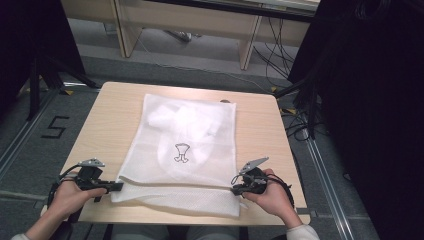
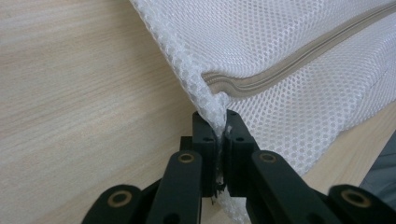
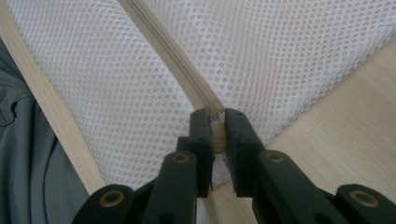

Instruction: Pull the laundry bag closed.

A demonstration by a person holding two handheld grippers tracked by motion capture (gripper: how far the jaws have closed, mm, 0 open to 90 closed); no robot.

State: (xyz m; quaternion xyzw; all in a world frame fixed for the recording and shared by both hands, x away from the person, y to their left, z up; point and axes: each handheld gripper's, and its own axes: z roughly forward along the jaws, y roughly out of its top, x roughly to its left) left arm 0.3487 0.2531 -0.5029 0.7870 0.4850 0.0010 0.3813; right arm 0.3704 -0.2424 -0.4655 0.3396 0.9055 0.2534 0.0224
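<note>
A white mesh laundry bag (image 1: 185,150) lies flat on the wooden table (image 1: 110,120), with white cloth inside and a small black print on its front. A beige zipper (image 2: 289,70) runs along its near side. My left gripper (image 1: 116,186) is at the bag's near left corner, its jaws shut on the mesh edge (image 2: 212,109) beside the zipper's end. My right gripper (image 1: 235,189) is at the near right corner, shut on the zipper's beige pull (image 3: 218,135), where the zipper line (image 3: 177,60) ends.
The bag's near edge lies close to the table's front edge (image 1: 200,220). Bare wood lies left and right of the bag. Beyond the table are the floor, cables (image 1: 295,125) and a pale desk (image 1: 200,25). Dark curtains hang at both sides.
</note>
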